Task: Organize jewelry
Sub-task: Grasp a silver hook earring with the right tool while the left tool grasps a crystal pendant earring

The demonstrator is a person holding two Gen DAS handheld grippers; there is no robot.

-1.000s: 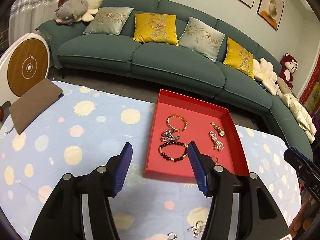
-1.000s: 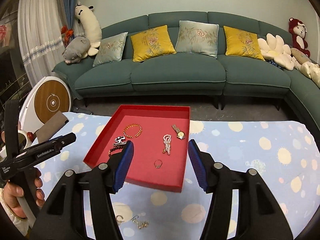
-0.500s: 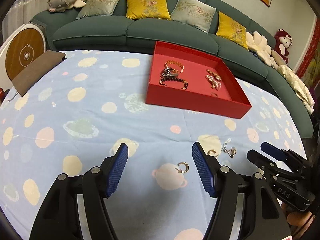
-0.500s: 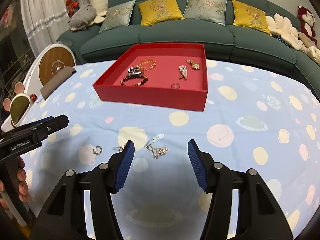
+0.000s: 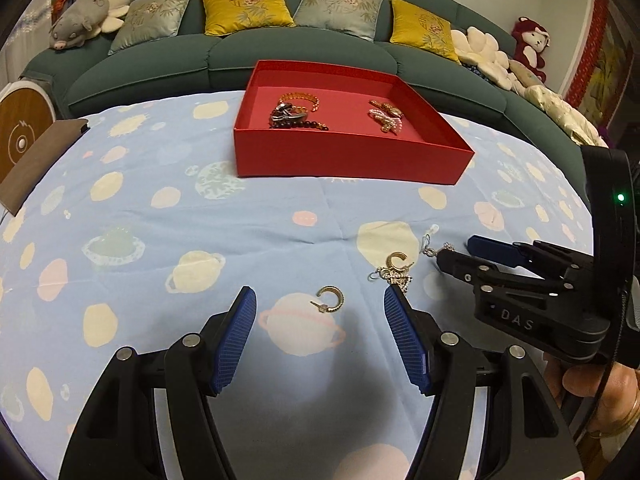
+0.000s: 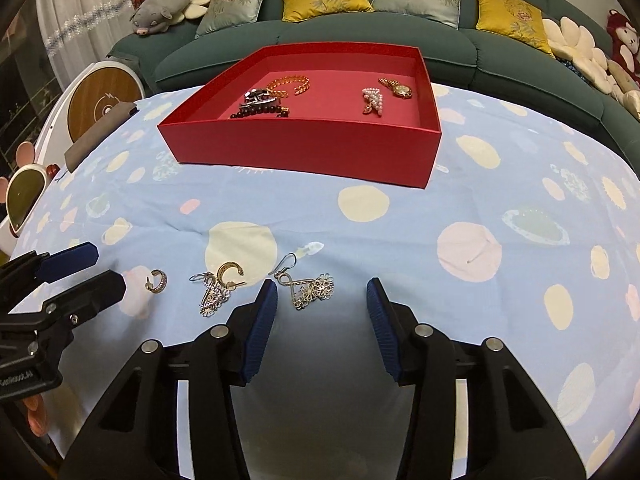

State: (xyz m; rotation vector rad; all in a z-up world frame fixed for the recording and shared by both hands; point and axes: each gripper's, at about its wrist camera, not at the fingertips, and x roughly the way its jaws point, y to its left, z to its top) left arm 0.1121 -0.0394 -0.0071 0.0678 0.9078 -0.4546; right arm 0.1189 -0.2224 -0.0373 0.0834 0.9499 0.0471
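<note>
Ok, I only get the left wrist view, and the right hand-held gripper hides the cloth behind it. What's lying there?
Observer: A silver flower earring lies on the cloth just ahead of the right hand-held gripper, nearer its left finger.
Operator: Is that hand-held gripper holding anything?
Observer: No, its jaws stand open with nothing between them.
Operator: Is the earring tangled with the hoop pile?
Observer: No, it lies apart from the gold hoop, with bare cloth between them.
</note>
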